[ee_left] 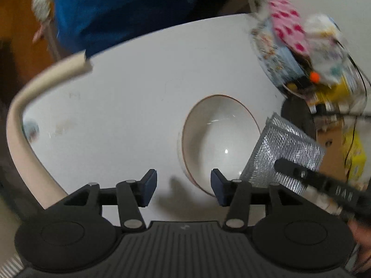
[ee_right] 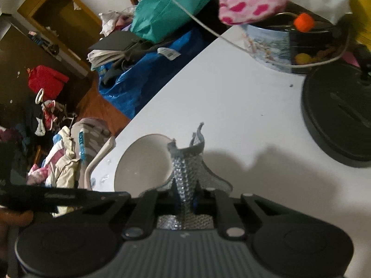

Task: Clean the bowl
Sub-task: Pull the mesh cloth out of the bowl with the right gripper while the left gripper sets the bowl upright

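The table (ee_left: 139, 88) was white, and the bowl (ee_left: 220, 139) stood on it upright, well inside the edge. Its inside looked bare and glossy; whether it was wet or soiled could not be told. The tin (ee_right: 273, 48) at the far corner was heaped with cloth and small odds and ends. The left gripper (ee_left: 183, 186) was open, its jaws spread wide and holding nothing, with the bowl just ahead and slightly to its right; its right jaw overlapped the near rim in that view, contact uncertain. The right gripper (ee_right: 185, 197) was closed on the scourer (ee_left: 283, 153), a silver mesh pad pinched at its middle, its long axis pointing forward. The pad sat just beside the bowl's right rim, the bowl lying ahead and left of that gripper. Both grippers were near; the scourer seemed nearest.
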{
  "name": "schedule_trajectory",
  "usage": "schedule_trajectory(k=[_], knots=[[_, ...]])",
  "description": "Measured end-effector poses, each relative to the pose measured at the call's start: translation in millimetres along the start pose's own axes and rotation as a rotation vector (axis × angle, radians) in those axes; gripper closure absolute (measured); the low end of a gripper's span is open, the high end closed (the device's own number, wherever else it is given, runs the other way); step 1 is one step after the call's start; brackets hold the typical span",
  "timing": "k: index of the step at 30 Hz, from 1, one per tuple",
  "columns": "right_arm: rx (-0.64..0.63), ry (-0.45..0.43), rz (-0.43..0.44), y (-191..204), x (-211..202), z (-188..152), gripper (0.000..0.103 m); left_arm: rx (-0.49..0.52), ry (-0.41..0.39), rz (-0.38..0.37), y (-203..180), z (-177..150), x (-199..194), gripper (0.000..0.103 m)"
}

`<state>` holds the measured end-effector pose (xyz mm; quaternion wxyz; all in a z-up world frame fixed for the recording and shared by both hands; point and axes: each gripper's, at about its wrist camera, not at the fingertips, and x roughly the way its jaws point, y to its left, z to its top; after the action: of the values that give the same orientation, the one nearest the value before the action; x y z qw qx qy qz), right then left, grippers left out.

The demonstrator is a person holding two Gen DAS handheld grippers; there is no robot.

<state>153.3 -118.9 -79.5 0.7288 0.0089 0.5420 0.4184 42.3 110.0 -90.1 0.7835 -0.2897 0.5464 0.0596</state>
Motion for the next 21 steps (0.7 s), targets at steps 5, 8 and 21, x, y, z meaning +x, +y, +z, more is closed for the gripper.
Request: schedule_trajectory(k=[5, 8, 21], knots=[[-0.026, -0.011, -0.054, -10, -8, -4, 0.093, 0.387, -0.147, 0.107, -46, -14, -27, 0.053], [-0.046, -0.013, -0.085, -15, -9, -7, 0.093, 0.594, -0.145, 0.078, -72, -25, -30, 0.053], [-0.102, 0.012, -0.126, -15, 3, -24, 0.093, 0.877, -0.078, 0.097, -113, -37, 27, 0.054]])
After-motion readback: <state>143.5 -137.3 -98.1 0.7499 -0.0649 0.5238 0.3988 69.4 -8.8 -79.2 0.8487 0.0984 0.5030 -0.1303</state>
